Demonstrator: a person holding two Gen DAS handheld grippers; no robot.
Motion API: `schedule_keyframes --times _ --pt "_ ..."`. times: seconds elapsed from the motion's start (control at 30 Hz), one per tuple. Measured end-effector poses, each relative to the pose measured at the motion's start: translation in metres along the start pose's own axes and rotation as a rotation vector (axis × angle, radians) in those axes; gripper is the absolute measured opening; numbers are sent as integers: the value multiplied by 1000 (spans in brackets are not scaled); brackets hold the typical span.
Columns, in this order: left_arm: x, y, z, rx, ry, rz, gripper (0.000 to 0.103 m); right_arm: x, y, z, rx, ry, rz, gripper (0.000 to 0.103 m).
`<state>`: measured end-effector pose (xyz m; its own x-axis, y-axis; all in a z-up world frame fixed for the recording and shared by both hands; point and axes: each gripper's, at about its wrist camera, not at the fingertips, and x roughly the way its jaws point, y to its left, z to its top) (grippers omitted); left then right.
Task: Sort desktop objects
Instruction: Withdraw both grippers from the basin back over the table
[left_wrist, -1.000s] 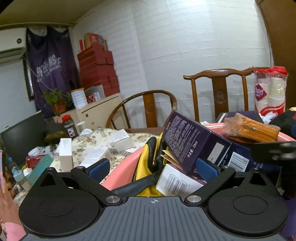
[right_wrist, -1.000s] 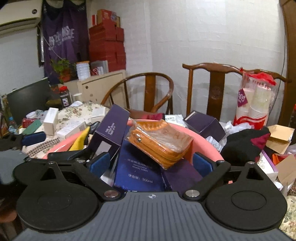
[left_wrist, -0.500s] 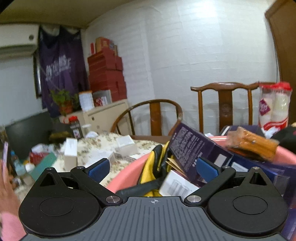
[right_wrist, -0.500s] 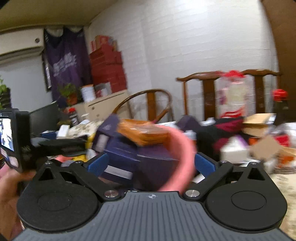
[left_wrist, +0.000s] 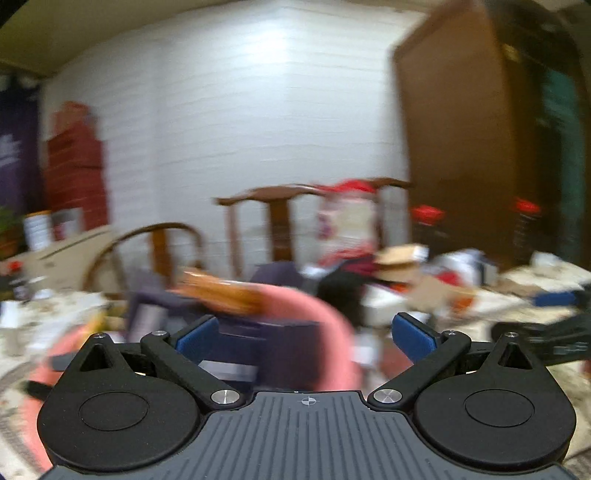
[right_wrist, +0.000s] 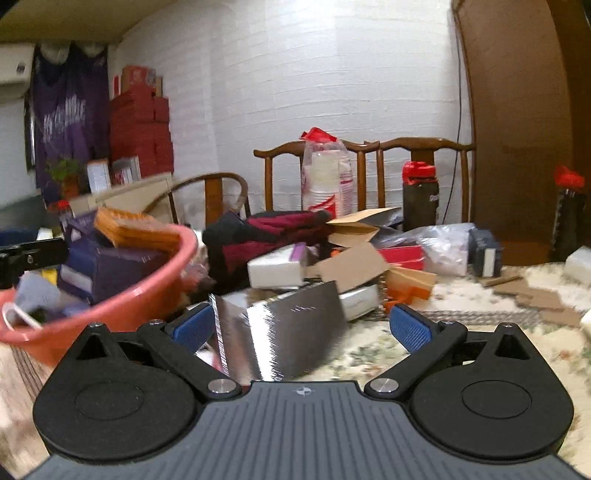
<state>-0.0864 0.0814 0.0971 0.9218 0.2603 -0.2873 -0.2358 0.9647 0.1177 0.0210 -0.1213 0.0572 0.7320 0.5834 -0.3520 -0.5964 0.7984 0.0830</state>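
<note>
A pink basin (right_wrist: 122, 299) full of purple boxes and an orange packet (right_wrist: 133, 230) stands at the left of the right wrist view. In the blurred left wrist view the basin's rim (left_wrist: 332, 325) lies between my fingers. My left gripper (left_wrist: 306, 332) is open and empty above the basin's right edge. My right gripper (right_wrist: 303, 325) is open and empty, with a shiny silver box (right_wrist: 284, 332) on the table just in front of it. My right gripper's arm shows at the right of the left wrist view (left_wrist: 546, 336).
A pile on the floral tablecloth (right_wrist: 369, 350) holds a black and maroon garment (right_wrist: 258, 236), a white box (right_wrist: 275, 273), cardboard pieces (right_wrist: 351, 266), a red box (right_wrist: 402, 254) and a plastic bag (right_wrist: 436, 247). Wooden chairs (right_wrist: 406, 147), a sleeve of cups (right_wrist: 325, 177) and dark bottles (right_wrist: 421, 195) stand behind.
Both grippers have swung to the right, away from over the basin's contents. The right gripper now faces the pile and the silver box. Both stay open and empty.
</note>
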Motion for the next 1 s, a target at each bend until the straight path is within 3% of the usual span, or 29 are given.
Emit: schedule_keyframes --times 0.07,0.2,0.27,0.33,0.4,0.53,0.63,0.7,0.8,0.83,1.0 --pt "12 -24 -9 32 22 -51 103 -3 0 -1 -59 3 -13 102" --pt "35 -54 -33 68 91 -149 103 1 -4 -5 -62 145 3 101" --pt "39 -67 -41 151 82 -139 103 2 -8 -17 -79 190 -43 101" --pt "43 -71 -47 149 100 -158 103 8 -17 -26 -86 258 -37 100" --pt "46 -72 -51 137 128 -209 103 11 -25 -34 -99 278 -35 100" --pt "48 -87 -64 211 114 -226 103 24 -31 -45 -79 308 -18 100" --pt "53 -88 -72 220 137 -267 103 37 -27 -51 -115 312 -93 100" --pt "59 -86 -77 200 165 -257 103 43 -30 -55 -99 320 -106 98" --pt "60 -83 -83 189 202 -279 103 43 -25 -53 -79 301 -99 71" --pt "58 -82 -84 188 202 -270 103 43 -24 -52 -75 300 -90 57" --pt "56 -82 -84 173 195 -276 103 38 -16 -55 -92 280 -112 57"
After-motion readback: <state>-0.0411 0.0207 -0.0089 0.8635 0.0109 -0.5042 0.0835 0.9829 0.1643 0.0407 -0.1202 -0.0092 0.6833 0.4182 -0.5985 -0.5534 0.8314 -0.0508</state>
